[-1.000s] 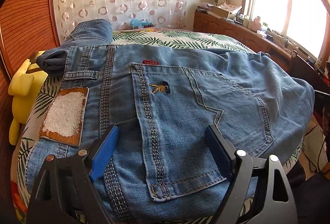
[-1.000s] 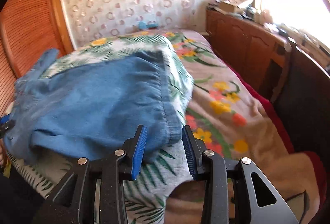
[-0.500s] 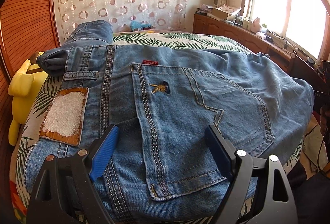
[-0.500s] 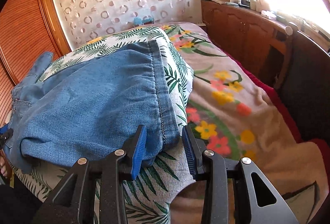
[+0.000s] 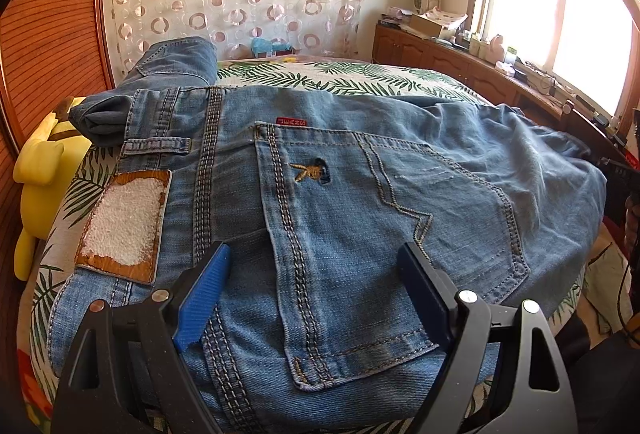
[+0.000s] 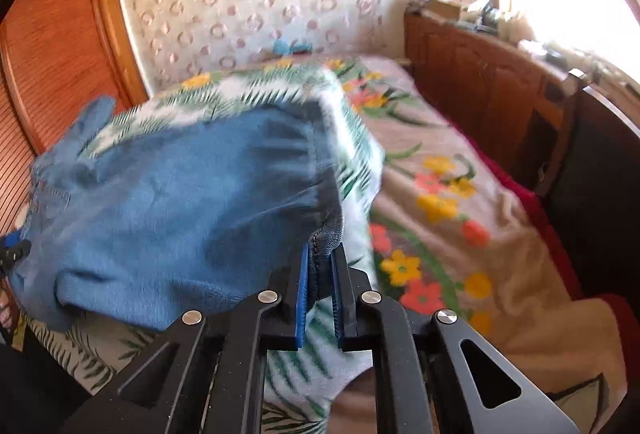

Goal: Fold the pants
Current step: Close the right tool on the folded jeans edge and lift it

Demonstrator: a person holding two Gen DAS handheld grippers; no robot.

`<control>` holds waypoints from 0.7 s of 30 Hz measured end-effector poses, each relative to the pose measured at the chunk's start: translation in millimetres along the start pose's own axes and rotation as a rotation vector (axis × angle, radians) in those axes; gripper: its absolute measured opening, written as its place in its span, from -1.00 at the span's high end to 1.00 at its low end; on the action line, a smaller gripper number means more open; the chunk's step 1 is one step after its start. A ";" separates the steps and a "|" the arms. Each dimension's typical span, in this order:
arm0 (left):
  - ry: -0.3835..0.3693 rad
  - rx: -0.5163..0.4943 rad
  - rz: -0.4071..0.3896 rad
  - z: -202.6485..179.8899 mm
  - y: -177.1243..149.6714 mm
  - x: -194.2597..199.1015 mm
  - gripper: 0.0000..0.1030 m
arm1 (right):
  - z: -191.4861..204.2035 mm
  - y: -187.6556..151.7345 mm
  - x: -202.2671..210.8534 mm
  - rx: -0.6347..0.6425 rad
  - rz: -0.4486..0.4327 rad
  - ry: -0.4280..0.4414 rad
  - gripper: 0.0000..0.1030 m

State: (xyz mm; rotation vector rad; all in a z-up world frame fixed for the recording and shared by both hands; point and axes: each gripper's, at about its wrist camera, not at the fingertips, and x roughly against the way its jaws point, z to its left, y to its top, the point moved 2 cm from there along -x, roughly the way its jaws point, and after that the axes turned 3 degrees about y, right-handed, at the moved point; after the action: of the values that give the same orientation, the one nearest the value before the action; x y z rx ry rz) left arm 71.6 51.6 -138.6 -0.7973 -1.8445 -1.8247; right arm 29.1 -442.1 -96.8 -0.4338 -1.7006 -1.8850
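Right wrist view: right gripper jaws, apart a moment ago, now clench the hem of the jeans lying on the bed; left gripper gapes over the waist, so folding can begin.

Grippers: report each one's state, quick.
Left gripper: open, over the jeans, gripping nothing.
Right gripper: shut on the jeans' hem.

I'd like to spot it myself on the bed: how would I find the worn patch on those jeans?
Start at the bed with the leaf-print cover, where the blue jeans lie spread out. Go to their waistband end, on the side of the yellow plush toy. The patch is a brown-edged rectangle rubbed white and fuzzy in the middle, the only non-denim panel there, beside the back pocket.
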 end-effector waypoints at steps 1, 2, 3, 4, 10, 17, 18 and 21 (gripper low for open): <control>-0.007 0.010 -0.001 2.1 1.5 0.9 -0.65 | -6.6 4.3 8.3 -0.007 -0.030 -0.026 0.85; -0.012 0.017 -0.003 3.0 3.0 2.1 -0.65 | -13.8 8.8 17.2 -0.016 -0.061 -0.042 0.85; -0.016 0.025 -0.006 3.5 4.0 4.2 -0.65 | -19.1 11.7 23.8 -0.024 -0.081 -0.046 0.85; -0.015 0.032 -0.011 4.1 5.7 6.8 -0.65 | -24.1 14.8 30.1 -0.032 -0.096 -0.038 0.85; -0.011 0.018 -0.056 -0.2 17.6 25.7 -0.65 | -20.3 18.5 34.1 0.019 -0.090 -0.034 0.85; -0.007 -0.009 -0.099 -6.9 29.2 45.1 -0.65 | -10.2 23.2 36.2 0.050 -0.129 0.050 0.85; -0.009 -0.009 -0.104 -7.4 30.3 46.9 -0.65 | -6.2 24.6 38.2 0.061 -0.135 0.064 0.85; -0.014 -0.011 -0.113 -9.3 33.4 50.4 -0.65 | 9.1 30.1 44.6 0.105 -0.157 0.118 0.85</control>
State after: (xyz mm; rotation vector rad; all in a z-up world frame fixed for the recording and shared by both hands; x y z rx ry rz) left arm 55.2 46.7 -79.8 -0.7242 -1.9257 -1.9036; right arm 10.5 -442.7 -45.4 -0.1488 -1.7889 -1.8782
